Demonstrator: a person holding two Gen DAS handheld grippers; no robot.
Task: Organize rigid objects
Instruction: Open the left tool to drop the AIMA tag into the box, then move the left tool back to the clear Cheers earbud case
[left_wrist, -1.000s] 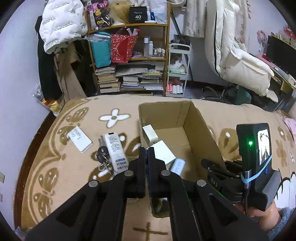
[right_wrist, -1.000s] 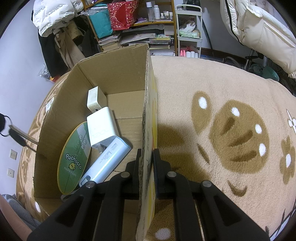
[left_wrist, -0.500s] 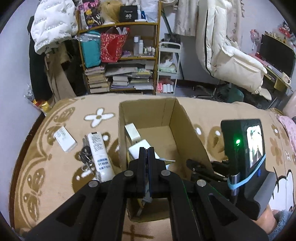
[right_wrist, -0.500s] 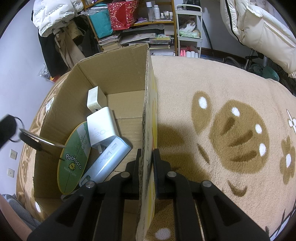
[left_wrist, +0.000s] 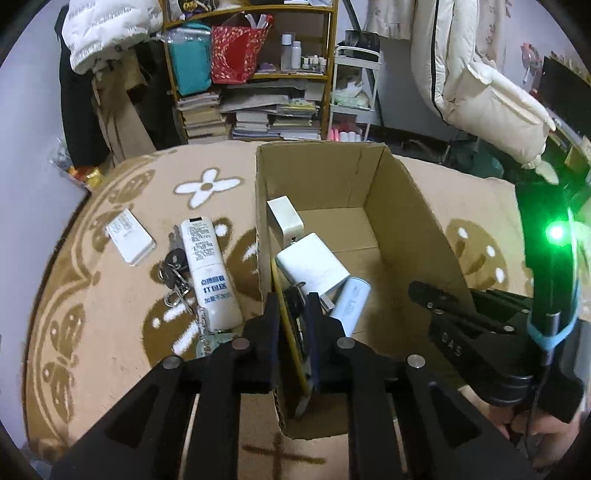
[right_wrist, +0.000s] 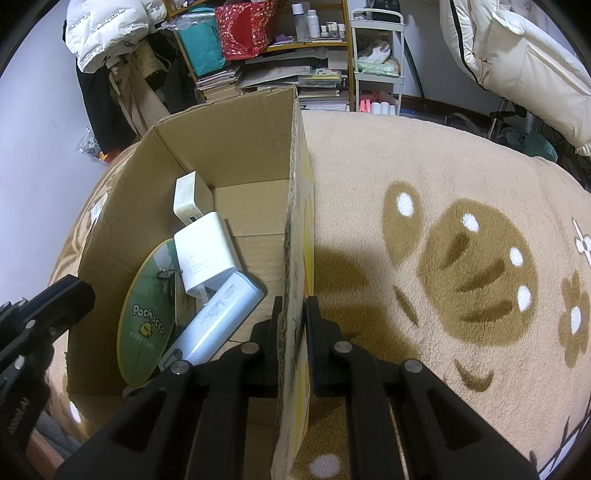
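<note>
The open brown cardboard box (left_wrist: 369, 206) sits on the beige fleece blanket with brown and white flower print (right_wrist: 443, 221) and already holds several things: a small cream plug adapter (right_wrist: 190, 201) at 12 o'clock of its floor, a white square charger (right_wrist: 205, 251) just below, a pale blue cylindrical power bank (right_wrist: 221, 317) leaning at 5 o'clock, and a round green disc printed with a cartoon duck (right_wrist: 146, 321) against the wall at 9 o'clock; what looks like a key ring (right_wrist: 166, 275) lies on the disc.

Left outside, at 9 o'clock of the box, are a white remote control with printed text (left_wrist: 207, 269), a bunch of metal keys (left_wrist: 173, 269) touching it, and a flat white card-like pack (left_wrist: 129, 242); so roughly half looks done.

The left hand-held gripper (left_wrist: 291, 314) stands slightly parted over the box's near left wall; whether it holds anything I cannot tell; the right hand-held gripper (right_wrist: 291, 317) is clamped on the box's right wall.
</note>
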